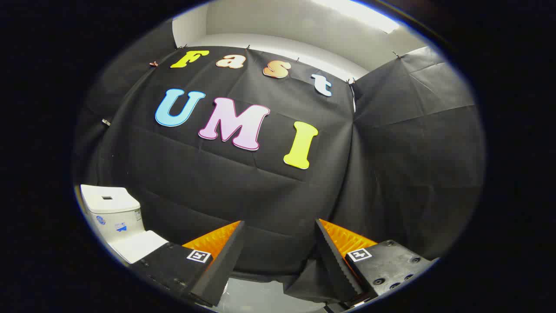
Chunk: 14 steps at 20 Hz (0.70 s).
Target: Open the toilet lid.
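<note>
A white toilet stands low to the left of my fingers, against the black cloth wall. Its tank (114, 213) has a flush button on top, and the flat white lid (138, 245) lies closed in front of the tank, partly hidden behind my left finger. My gripper (280, 228) is open, well off to the right of the toilet, with nothing between its fingers. It points at the cloth wall rather than at the lid.
Black cloth walls (243, 191) hang ahead and on the right, meeting at a corner fold (354, 143). A strip of pale floor (260, 295) shows below between the fingers. A white ceiling with a bright light lies above.
</note>
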### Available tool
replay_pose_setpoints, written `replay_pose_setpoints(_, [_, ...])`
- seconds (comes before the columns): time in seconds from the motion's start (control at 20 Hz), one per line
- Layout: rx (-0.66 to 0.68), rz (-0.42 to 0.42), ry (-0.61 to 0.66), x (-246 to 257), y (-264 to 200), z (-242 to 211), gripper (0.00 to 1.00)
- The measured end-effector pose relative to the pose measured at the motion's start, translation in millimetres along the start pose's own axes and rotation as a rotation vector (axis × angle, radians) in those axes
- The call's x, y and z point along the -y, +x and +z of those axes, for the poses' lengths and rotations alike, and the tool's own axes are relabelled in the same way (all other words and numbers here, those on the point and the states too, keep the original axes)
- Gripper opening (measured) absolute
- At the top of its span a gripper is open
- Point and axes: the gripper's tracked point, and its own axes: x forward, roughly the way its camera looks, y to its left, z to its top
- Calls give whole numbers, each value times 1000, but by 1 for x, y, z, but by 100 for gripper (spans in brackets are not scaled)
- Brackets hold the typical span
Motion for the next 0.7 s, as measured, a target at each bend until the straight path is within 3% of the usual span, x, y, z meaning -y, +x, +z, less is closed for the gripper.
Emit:
replay_pose_setpoints(0.45, [4,-15,53,3,2,1,98])
replay_pose_setpoints(0.7, [20,-41,142,7,1,7,98])
